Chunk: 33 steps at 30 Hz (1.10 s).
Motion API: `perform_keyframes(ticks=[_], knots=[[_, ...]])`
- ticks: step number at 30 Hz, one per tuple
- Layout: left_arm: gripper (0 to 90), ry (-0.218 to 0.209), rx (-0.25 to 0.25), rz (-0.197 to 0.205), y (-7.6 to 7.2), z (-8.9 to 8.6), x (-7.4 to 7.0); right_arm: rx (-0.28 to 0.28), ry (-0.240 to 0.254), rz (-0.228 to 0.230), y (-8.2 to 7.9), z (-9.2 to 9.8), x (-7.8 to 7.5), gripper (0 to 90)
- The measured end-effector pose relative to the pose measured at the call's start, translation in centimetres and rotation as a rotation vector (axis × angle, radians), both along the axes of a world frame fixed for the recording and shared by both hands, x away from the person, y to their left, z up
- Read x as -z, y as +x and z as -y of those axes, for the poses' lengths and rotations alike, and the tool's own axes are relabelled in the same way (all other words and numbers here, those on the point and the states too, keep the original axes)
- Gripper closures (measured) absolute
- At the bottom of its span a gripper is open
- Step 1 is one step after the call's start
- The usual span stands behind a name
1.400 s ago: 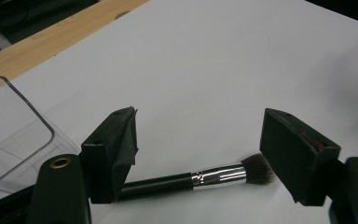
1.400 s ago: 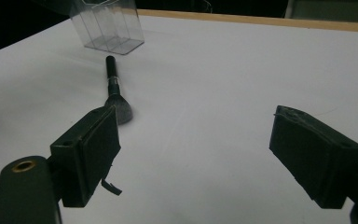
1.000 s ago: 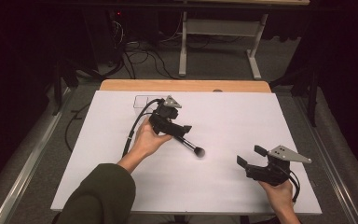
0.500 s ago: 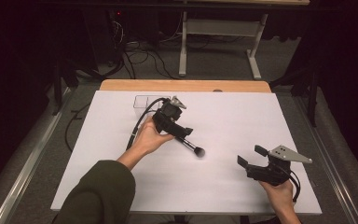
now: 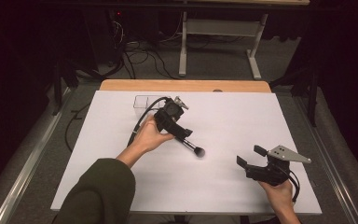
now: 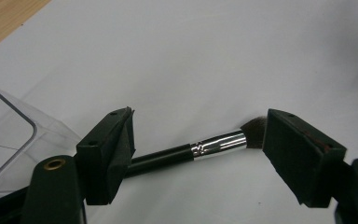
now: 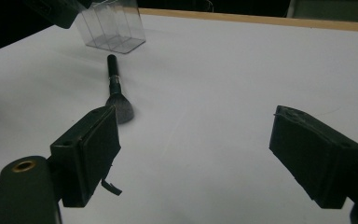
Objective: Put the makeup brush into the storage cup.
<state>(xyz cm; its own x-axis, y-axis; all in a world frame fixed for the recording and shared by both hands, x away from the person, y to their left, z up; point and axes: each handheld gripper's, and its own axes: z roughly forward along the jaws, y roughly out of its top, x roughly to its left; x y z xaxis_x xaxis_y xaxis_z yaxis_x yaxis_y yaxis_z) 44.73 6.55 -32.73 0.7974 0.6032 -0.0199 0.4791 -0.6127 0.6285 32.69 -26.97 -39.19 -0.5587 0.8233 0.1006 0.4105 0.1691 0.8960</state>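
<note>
A black makeup brush (image 5: 193, 148) with a silver ferrule lies on the white table (image 5: 223, 116), bristle head toward the right. My left gripper (image 5: 182, 132) hovers just above its handle end. In the left gripper view the brush (image 6: 200, 148) lies across the gap under the left gripper (image 6: 200, 114), whose jaws stand wide apart and touch nothing. My right gripper (image 5: 251, 156) is low at the table's front right, open and empty. In the right gripper view the brush (image 7: 114, 88) lies well beyond the right gripper (image 7: 193, 116).
A clear plastic organiser box (image 5: 144, 101) stands at the back of the table behind the left hand; its corner (image 6: 9, 126) is close to the left jaw. A wooden edge (image 5: 186, 85) borders the far side. Cables and a desk frame lie on the floor beyond.
The left gripper has shifted only slightly above the brush. The brush and the right gripper have stayed where they were.
</note>
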Motion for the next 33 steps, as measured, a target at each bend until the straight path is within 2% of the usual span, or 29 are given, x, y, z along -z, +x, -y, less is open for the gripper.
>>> perform_keyframes(ticks=[6, 19, 23, 33], knots=[[24.5, 0.043, 0.006, -0.032, 0.4, 0.1, 0.5, -0.002, 0.001, 0.002, 0.0, 0.0, 0.0, 17.2], [24.4, 0.139, 0.087, -0.058, 0.5, 1.1, 0.4, -0.001, -0.003, -0.01, 0.0, -0.2, 0.1, 17.2], [24.4, 0.137, 0.092, -0.073, 0.7, 1.2, 0.7, -0.002, -0.001, -0.014, 0.0, -0.2, 0.1, 17.2], [24.4, 0.136, 0.108, -0.081, 1.1, 1.5, 1.1, -0.005, -0.003, -0.006, 0.0, -0.1, 0.1, 17.2]])
